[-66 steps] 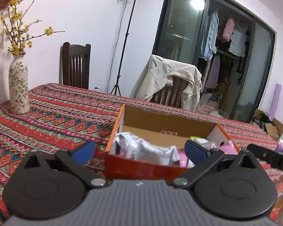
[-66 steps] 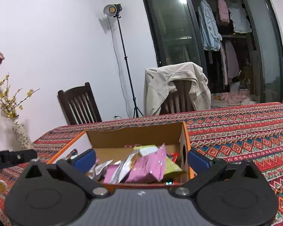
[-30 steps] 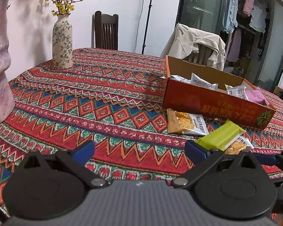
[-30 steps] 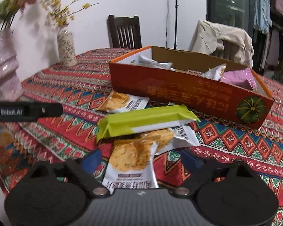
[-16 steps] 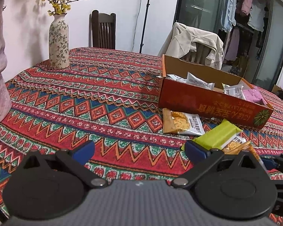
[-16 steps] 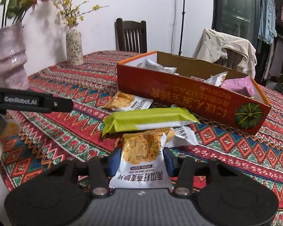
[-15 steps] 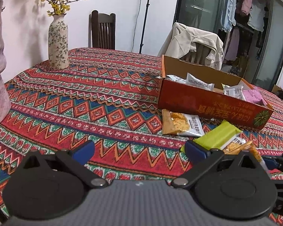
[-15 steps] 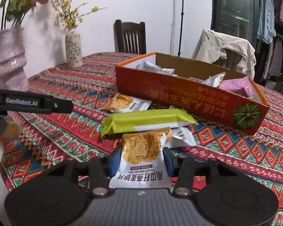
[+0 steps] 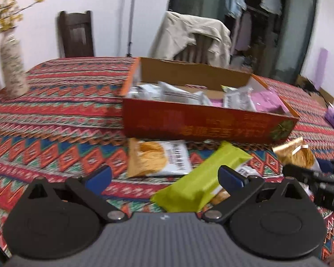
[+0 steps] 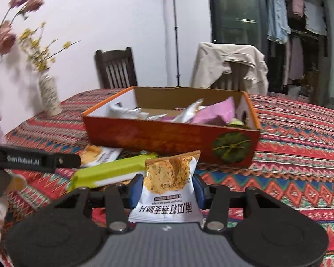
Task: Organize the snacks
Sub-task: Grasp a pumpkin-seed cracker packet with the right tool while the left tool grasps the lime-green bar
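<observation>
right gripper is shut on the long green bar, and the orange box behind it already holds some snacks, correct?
Not the green bar. The right wrist view shows the right gripper shut on a white oat crisp packet; the green bar lies on the tablecloth. The orange box does hold snacks.

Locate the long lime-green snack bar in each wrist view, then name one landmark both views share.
Left wrist: the green bar lies low and centre-right, in front of the orange box, reaching under the left gripper's right finger.
Right wrist: the green bar lies left of centre, behind the held cracker packet.
Shared landmark: the orange box.

"GenRobot.AI" on left gripper (image 10: 33, 160)
</observation>
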A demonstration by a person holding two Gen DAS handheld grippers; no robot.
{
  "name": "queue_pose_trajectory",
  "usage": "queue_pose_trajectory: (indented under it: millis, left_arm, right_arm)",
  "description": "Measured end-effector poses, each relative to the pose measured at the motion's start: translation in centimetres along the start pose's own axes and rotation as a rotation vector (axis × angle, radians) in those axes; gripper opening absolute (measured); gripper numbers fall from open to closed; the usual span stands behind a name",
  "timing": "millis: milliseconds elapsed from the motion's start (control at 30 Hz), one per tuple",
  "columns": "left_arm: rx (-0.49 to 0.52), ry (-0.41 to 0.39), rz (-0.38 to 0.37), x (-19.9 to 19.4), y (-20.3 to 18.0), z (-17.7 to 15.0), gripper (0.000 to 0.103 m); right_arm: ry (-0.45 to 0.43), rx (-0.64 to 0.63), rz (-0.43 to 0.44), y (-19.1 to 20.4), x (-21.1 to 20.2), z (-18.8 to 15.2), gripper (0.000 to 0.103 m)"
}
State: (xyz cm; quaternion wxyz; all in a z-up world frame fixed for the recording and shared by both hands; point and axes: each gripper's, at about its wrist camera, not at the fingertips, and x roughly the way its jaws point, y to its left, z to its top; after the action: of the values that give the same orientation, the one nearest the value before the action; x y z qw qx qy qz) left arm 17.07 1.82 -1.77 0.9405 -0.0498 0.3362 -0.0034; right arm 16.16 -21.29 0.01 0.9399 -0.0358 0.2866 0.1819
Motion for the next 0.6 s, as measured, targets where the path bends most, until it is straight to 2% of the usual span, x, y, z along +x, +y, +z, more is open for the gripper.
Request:
queue_pose_trajectory:
  millis: [167, 333, 500, 600]
  left_arm:
    - [0.066, 0.025, -0.028, 2.0, -2.6, 0.6, 0.103]
    - [0.085, 0.058, -0.023, 4.0, -3.7, 0.7, 0.102]
    - [0.071, 0.085, -0.036, 4.9, -3.7, 0.6, 0.097]
    - [0.052, 0.097, -0.043, 5.2, -3.6, 0.5, 0.09]
  right_arm:
    - [-0.003, 0.072, -0.011, -2.8, 1.1, 0.3, 0.047]
    - [-0.008, 0.137, 0.008, -4.2, 2.0, -0.3, 0.047]
    - [-0.011, 0.162, 0.037, -4.8, 2.5, -0.7, 0.047]
    - [-0.003, 0.177, 0.046, -4.9, 2.8, -0.8, 0.047]
